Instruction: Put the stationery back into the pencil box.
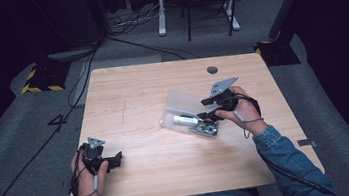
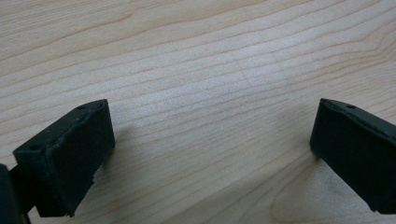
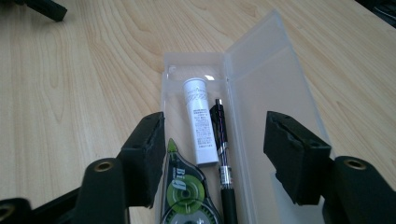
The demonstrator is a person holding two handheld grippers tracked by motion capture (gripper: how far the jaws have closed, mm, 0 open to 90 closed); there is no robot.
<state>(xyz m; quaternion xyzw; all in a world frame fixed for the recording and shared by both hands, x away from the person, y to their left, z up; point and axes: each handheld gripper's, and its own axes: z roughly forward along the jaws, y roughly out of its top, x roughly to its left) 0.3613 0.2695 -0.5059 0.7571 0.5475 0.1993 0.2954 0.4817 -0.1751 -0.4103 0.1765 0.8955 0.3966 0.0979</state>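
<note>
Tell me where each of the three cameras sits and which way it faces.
High view: above the person's side, facing forward and down on the light wooden table; both forearms, left gripper, right gripper.
Left gripper view: rides the left gripper, facing bare tabletop between open jaws.
Right gripper view: rides the right gripper, facing the open clear plastic pencil case holding a white tube, black pen, green correction-tape dispenser.
Shared: the high and right gripper views both show the case.

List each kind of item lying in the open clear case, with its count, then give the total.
White tube: 1
Black pen: 1
Green correction tape dispenser: 1
Total: 3
</note>
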